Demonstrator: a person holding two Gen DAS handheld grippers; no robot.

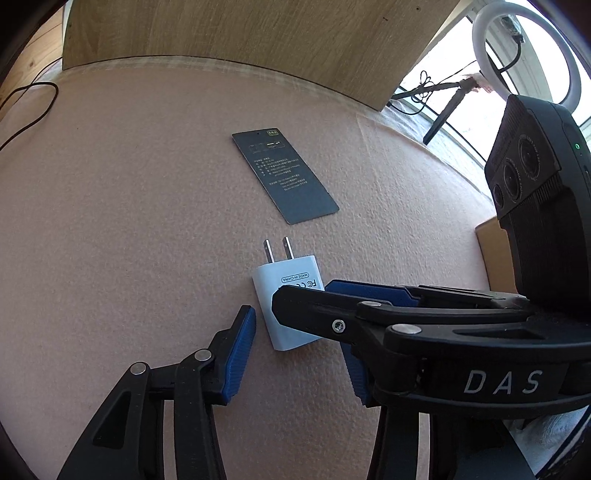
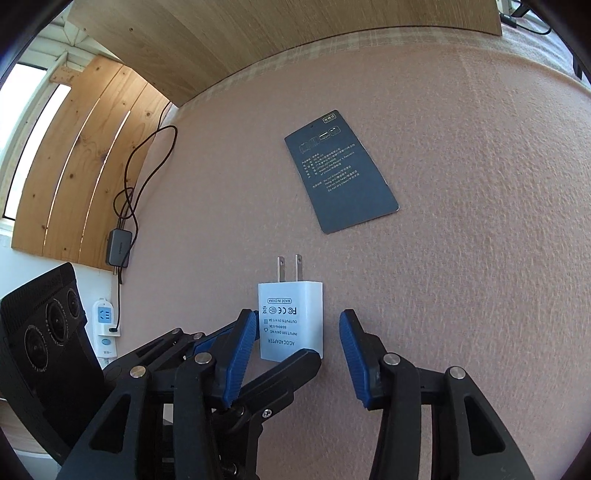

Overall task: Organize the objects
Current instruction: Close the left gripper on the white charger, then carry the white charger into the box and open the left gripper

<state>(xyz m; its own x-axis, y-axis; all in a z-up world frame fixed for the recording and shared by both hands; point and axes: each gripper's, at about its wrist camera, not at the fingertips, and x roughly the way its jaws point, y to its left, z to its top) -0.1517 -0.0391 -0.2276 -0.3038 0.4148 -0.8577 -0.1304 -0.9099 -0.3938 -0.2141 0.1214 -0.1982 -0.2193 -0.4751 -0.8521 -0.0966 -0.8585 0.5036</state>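
A white AC adapter [image 2: 290, 321] lies flat on the pink felt table [image 2: 461, 221], prongs pointing away. My right gripper [image 2: 297, 325] is open and straddles it; its left pad is close to the adapter's side and its right pad stands apart. In the left wrist view the same adapter [image 1: 280, 291] lies between the pads of my open left gripper [image 1: 299, 343]. The right gripper [image 1: 306, 291] crosses in from the right over the adapter and hides the left gripper's right fingertip. One of the left gripper's black fingers [image 2: 291, 373] reaches under the adapter's near end.
A dark printed card [image 2: 341, 171] lies flat beyond the adapter. A black cable and charger block [image 2: 119, 247] sit at the table's left edge, above a white power strip [image 2: 105, 325]. A wooden board [image 1: 240, 33] backs the table. A ring light [image 1: 524, 51] and a cardboard box [image 1: 493, 251] stand at the right.
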